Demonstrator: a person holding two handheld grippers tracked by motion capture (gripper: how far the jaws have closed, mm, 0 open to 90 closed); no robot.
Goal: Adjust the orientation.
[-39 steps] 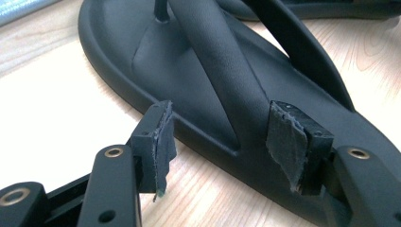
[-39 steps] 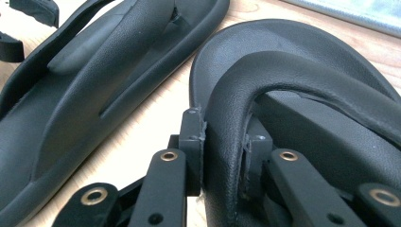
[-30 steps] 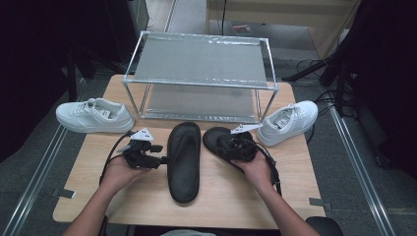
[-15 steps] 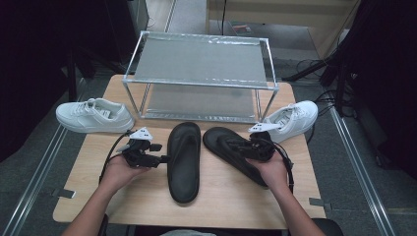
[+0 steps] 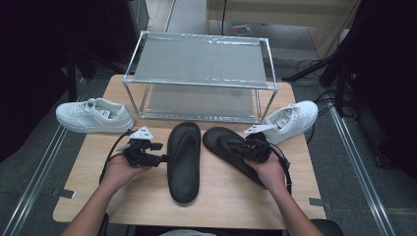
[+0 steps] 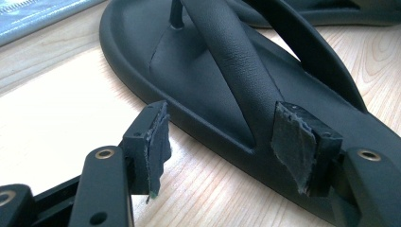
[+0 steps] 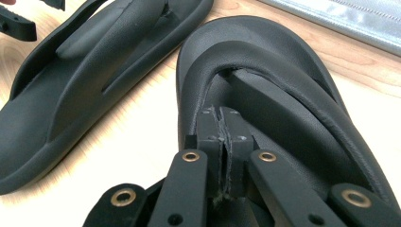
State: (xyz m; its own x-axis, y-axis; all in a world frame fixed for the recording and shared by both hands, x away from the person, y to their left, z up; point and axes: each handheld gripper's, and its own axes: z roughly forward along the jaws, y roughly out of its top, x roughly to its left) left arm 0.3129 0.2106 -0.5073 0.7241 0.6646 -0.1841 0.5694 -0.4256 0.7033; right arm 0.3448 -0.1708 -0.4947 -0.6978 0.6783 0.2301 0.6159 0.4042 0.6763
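Note:
Two black flip-flops lie on the wooden table in the high view: the left flip-flop points straight away, and the right flip-flop is angled to the left. My left gripper is open beside the left flip-flop's edge. In the left gripper view its jaws straddle that flip-flop's rim, below the strap. My right gripper rests over the right flip-flop. In the right gripper view its jaws are shut pad to pad, just in front of the strap, above the footbed.
A two-level metal rack stands at the back of the table. One white sneaker sits at the left edge and another white sneaker at the right, beside the rack legs. Floor rails run along both sides.
The right gripper swung right off the angled flip-flop, then came back left over its strap area. That flip-flop now lies more exposed and slanted. The left gripper has stayed put.

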